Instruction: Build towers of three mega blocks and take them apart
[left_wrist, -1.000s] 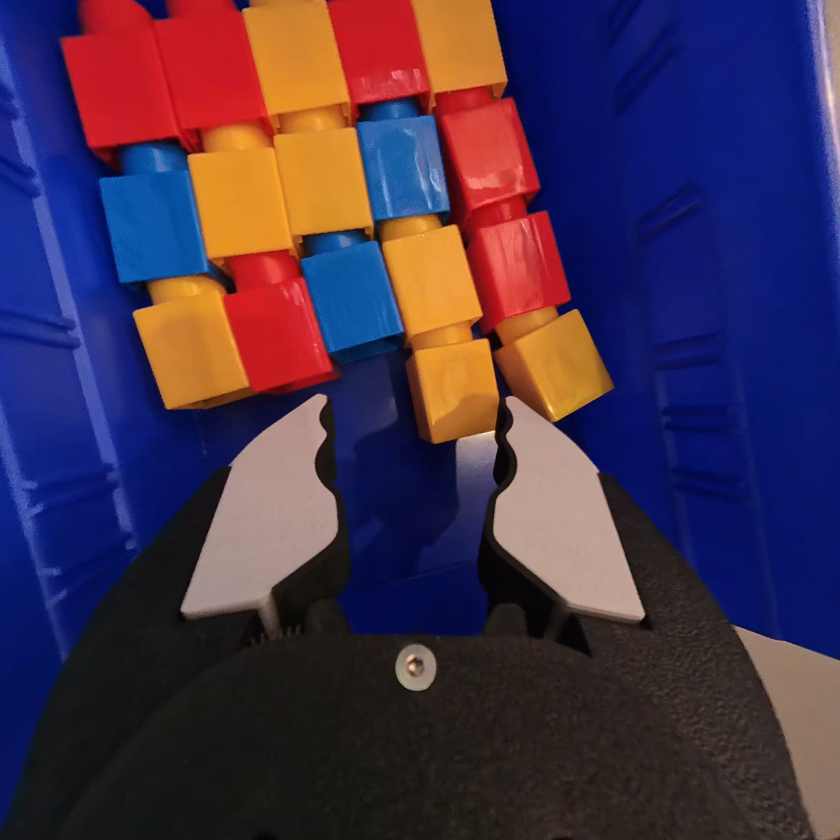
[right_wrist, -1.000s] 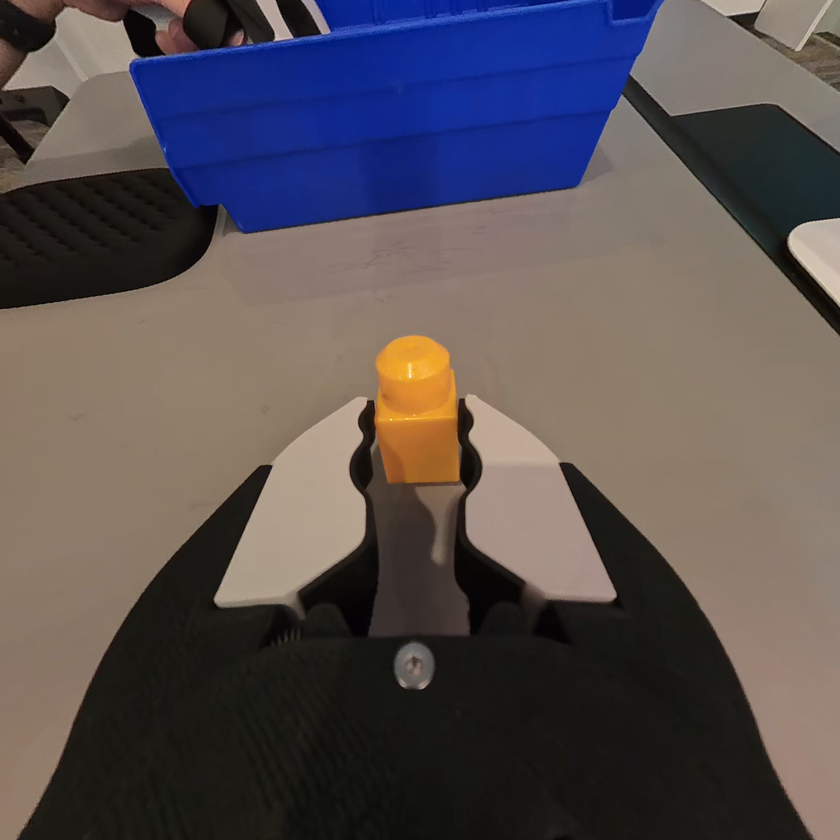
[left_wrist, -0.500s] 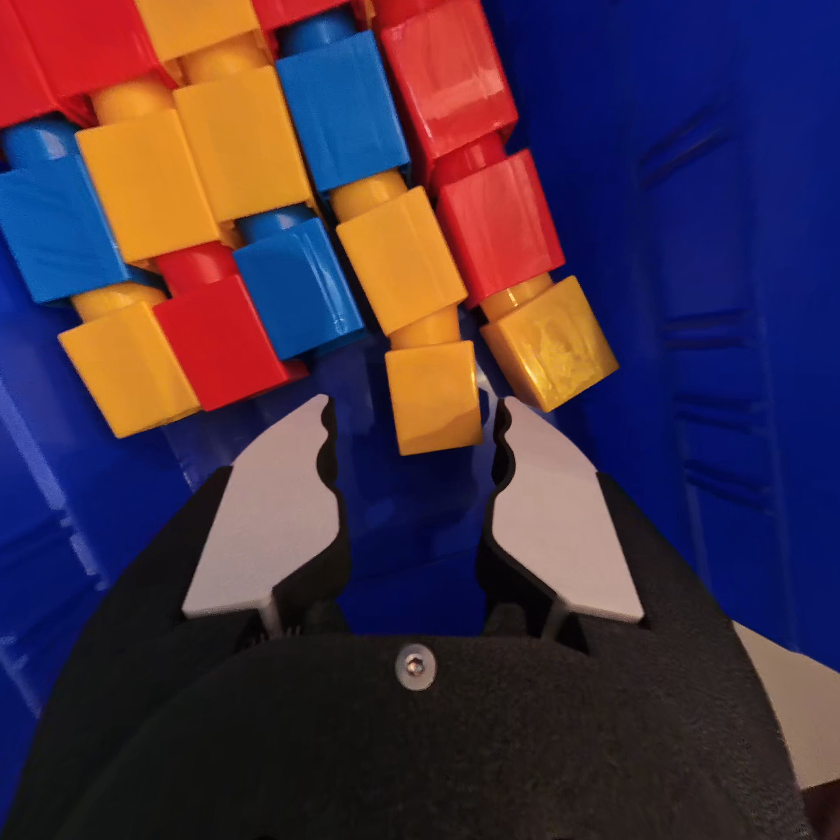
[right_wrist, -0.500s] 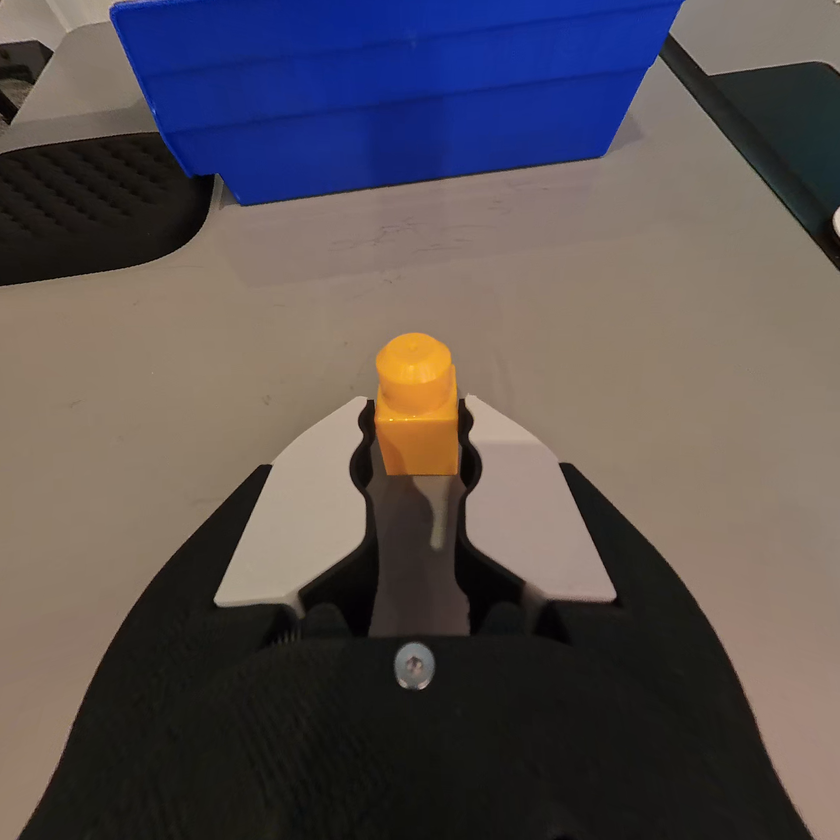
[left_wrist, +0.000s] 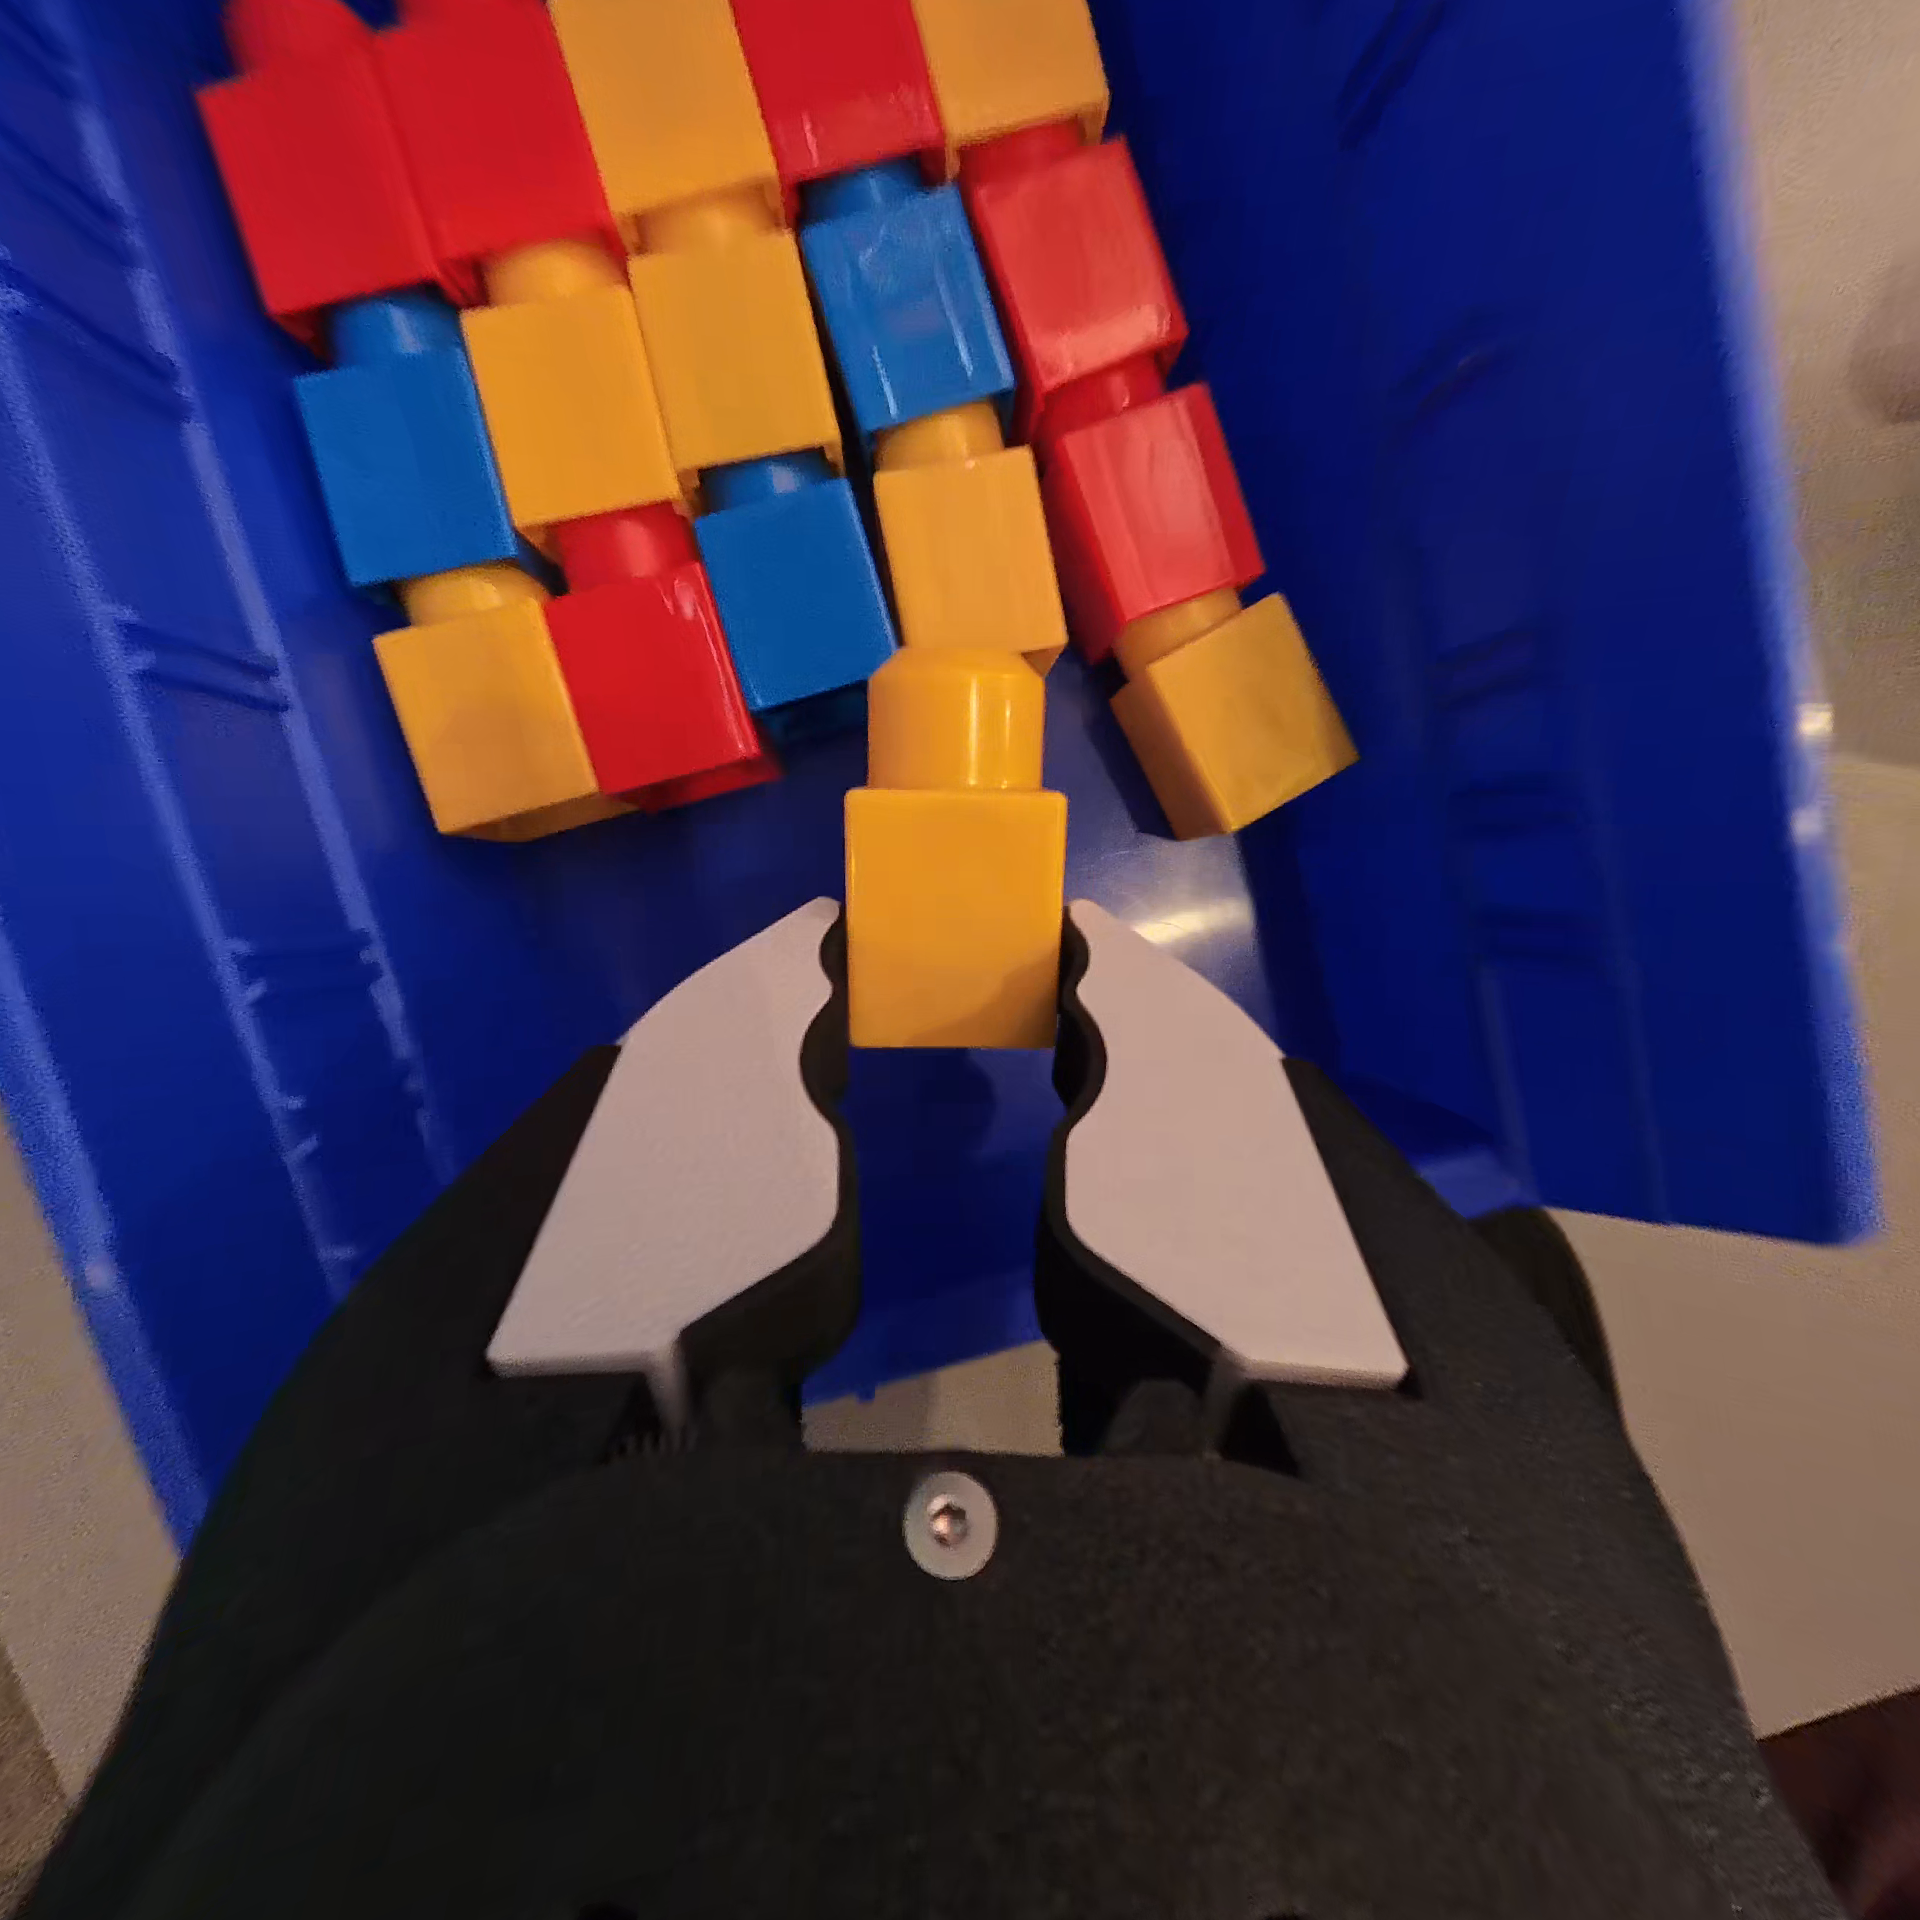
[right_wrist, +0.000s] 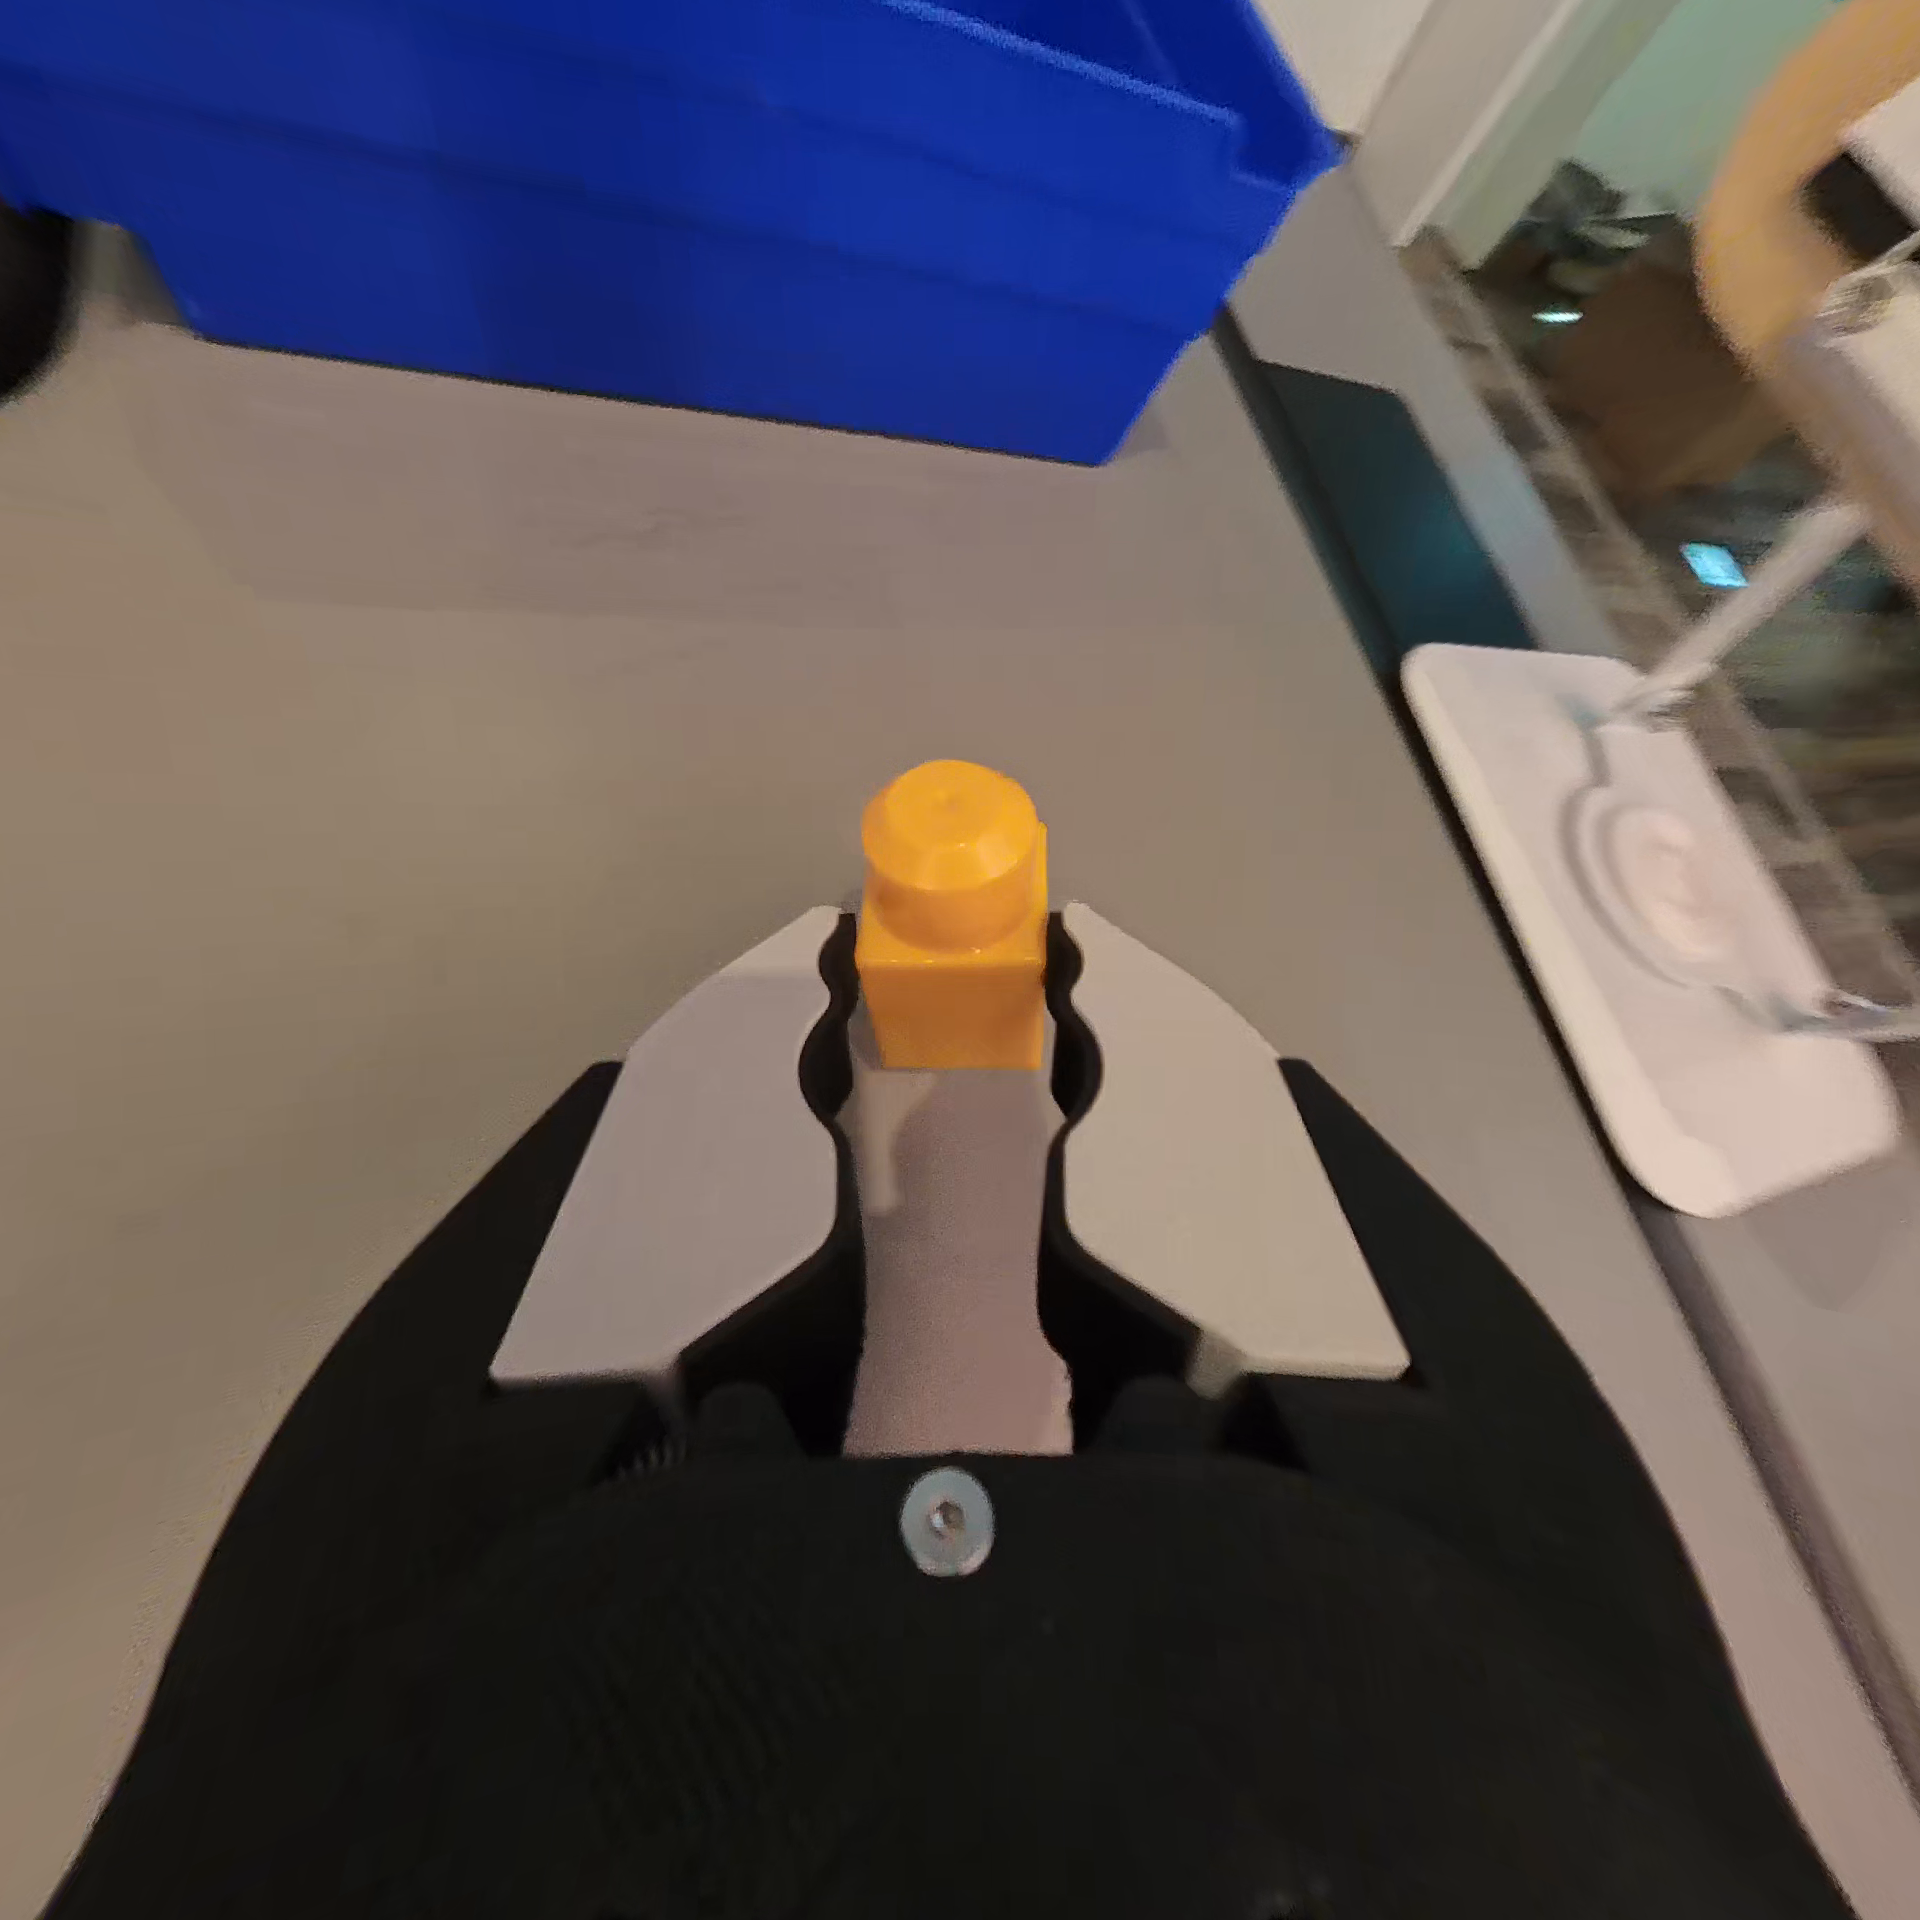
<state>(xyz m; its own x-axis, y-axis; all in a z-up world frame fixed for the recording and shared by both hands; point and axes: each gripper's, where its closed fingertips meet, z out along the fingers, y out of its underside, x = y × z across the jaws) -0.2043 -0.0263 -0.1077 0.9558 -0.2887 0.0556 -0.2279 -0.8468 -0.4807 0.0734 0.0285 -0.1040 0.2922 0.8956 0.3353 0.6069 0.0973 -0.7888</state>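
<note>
In the left wrist view my left gripper (left_wrist: 954, 971) is shut on a yellow block (left_wrist: 954, 925) with its stud pointing away from me, lifted clear of the block towers (left_wrist: 748, 416) that lie side by side in the blue bin (left_wrist: 1455, 623). The towers are red, yellow and blue blocks. In the right wrist view my right gripper (right_wrist: 951, 977) is shut on an orange-yellow block (right_wrist: 951, 966), stud up, above the grey table (right_wrist: 416, 779).
The blue bin (right_wrist: 675, 229) stands at the far side of the table in the right wrist view. A white flat stand (right_wrist: 1662, 935) lies at the right table edge, beside a dark mat (right_wrist: 1351, 468). My right fingertips sit around 30 cm from my left ones.
My left gripper closed on the end yellow block of one tower, pulled it off and drew back. My right gripper, still holding its block, swung toward the right of the table.
</note>
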